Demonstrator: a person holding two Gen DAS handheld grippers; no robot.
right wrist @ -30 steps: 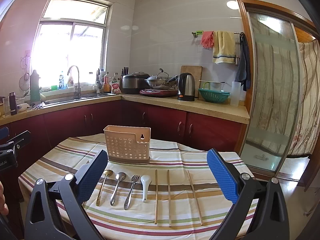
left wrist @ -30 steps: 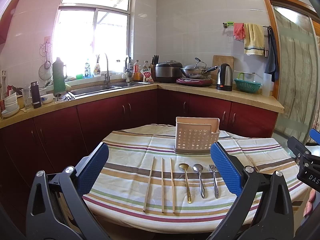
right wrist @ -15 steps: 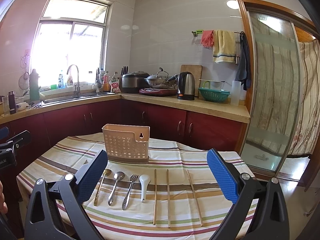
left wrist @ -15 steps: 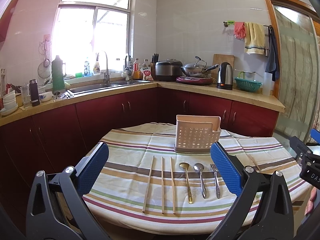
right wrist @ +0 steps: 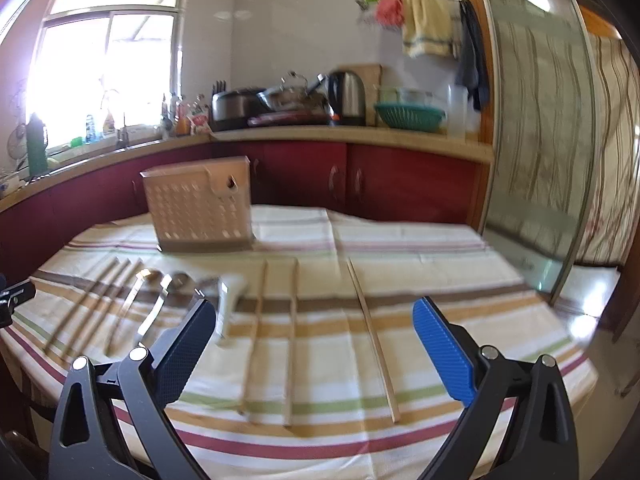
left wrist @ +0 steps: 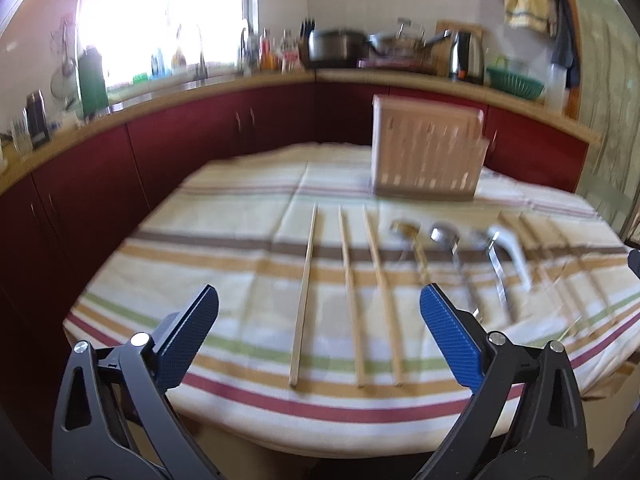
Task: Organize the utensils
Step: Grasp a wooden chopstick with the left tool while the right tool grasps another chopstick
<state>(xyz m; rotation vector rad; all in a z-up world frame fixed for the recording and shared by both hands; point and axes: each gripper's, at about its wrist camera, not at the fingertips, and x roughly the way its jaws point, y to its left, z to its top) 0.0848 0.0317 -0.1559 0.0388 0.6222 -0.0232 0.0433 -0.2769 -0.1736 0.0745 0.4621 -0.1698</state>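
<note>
- Striped tabletop (left wrist: pixel 240 240) carries chopsticks (left wrist: pixel 348 280) and spoons (left wrist: pixel 452 252) in front of the caddy (left wrist: pixel 428 152).
- We hold left gripper (left wrist: pixel 320 332) and right gripper (right wrist: pixel 312 340) fingers apart, empty.
- We judge chopsticks light, stiff, slippery; grasp mid-length.

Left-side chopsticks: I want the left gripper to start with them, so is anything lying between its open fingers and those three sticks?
Nothing visible does. The left gripper is open above the striped tablecloth, and the three chopsticks lie bare ahead of it. The spoons sit off to the right, apart.
</note>
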